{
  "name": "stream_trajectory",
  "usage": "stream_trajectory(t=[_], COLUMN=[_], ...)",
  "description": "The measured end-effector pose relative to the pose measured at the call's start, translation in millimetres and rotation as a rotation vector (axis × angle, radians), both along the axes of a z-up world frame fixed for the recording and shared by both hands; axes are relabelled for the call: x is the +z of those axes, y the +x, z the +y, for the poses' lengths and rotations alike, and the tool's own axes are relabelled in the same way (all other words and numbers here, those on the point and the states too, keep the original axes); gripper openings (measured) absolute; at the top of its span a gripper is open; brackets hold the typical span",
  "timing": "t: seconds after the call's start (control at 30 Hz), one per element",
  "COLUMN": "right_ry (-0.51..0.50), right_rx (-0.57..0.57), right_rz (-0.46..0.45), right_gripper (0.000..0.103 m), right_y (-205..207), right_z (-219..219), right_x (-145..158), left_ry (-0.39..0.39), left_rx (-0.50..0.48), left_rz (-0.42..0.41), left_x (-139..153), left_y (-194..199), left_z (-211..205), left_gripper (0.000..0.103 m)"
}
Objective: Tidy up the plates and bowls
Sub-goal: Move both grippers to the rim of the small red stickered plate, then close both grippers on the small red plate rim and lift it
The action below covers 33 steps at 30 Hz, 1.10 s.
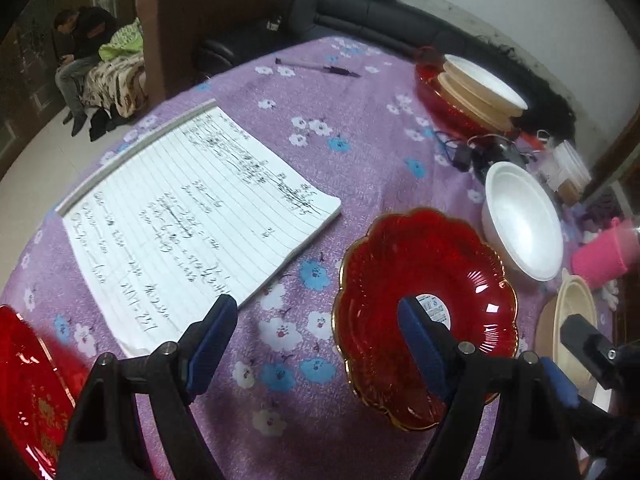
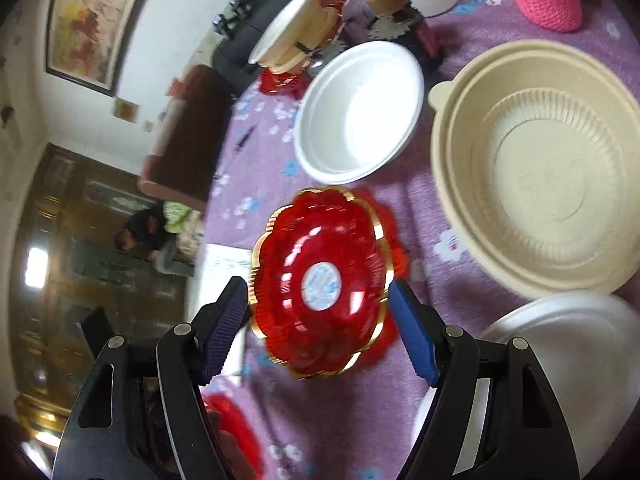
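Jaws on my left gripper (image 1: 316,344) stand wide apart with nothing between them; its right finger overlaps the red scalloped plate (image 1: 426,312) in the left wrist view, though I cannot tell if it touches. My right gripper (image 2: 318,326) is spread wide too, gripping nothing, and the same gold-rimmed plate (image 2: 320,280) shows between its fingertips, lying on the purple floral tablecloth (image 1: 360,128). Just beyond the plate I see a white bowl (image 2: 360,112), and beside that a beige bowl (image 2: 536,168). Across the table a stack of bowls (image 1: 480,88) sits on another red plate. A handwritten notepad (image 1: 192,216) lies left of the scalloped plate.
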State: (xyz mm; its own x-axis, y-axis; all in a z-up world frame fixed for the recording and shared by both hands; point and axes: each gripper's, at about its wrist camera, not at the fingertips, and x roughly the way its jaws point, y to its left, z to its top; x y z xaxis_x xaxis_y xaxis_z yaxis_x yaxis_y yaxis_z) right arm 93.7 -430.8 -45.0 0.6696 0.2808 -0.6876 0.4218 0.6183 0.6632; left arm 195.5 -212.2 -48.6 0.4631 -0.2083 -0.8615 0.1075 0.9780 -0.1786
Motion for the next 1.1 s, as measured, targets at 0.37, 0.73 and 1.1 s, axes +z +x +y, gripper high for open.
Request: stream_trajectory(t=[0.37,0.73,1.1], right_ry=[-0.021,0.078,0.087], right_rx=[0.014,0.047,0.018], right_rz=[0.142,0.106,0.093], right_gripper=[0.073,0.074,0.074], right_y=[36.9,39.0,36.7], right_z=[4.6,3.1,-6.8], right_x=[-24.5,-30.0,-30.2], left_ry=[-0.109,-0.218,-0.229], left_rx=[-0.099,-0.115,-0.125], left_rz=[0.140,0.135,0.097], left_x=[-20.4,-20.3,-18.3], left_y=[12.3,15.9,19.0], left_z=[-2.0,2.2,-4.9], left_gripper=[0.082,0.082,0.082])
